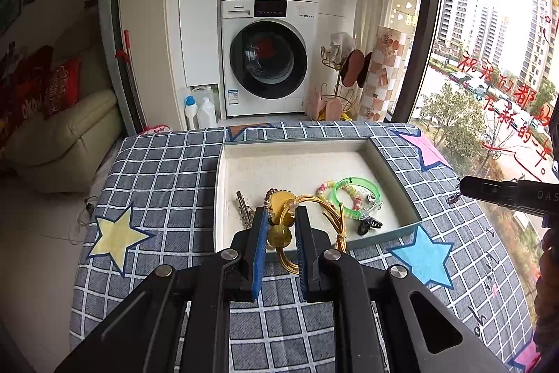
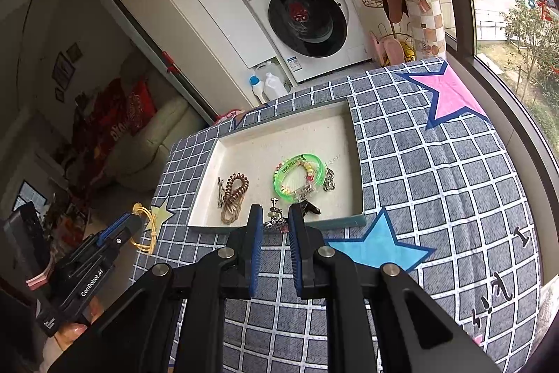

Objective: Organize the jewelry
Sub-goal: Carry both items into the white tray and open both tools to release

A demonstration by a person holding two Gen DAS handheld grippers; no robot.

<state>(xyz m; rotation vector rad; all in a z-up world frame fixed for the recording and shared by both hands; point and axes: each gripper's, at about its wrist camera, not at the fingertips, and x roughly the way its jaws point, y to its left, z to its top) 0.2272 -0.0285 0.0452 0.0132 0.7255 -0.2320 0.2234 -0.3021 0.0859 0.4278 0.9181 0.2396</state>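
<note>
A white tray (image 1: 290, 163) with a teal rim sits on the checked tablecloth. It holds a green bangle (image 1: 356, 194), a beaded bracelet (image 1: 326, 187), a silver hair clip (image 1: 242, 208), a brown coil hair tie (image 2: 234, 191), and a black clip (image 1: 368, 226). My left gripper (image 1: 281, 215) is shut on a yellow hair tie with golden cords (image 1: 279, 233), above the tray's near edge. My right gripper (image 2: 274, 215) is shut on a small silver and pink earring (image 2: 276, 221) over the tray's near edge; it also shows in the left wrist view (image 1: 461, 193).
The table (image 2: 436, 180) has star patches on its blue checked cloth. A washer and dryer stack (image 1: 269, 51) stands behind, with detergent bottles (image 1: 201, 110) beside it. A window is at the right, a sofa (image 1: 66, 135) at the left.
</note>
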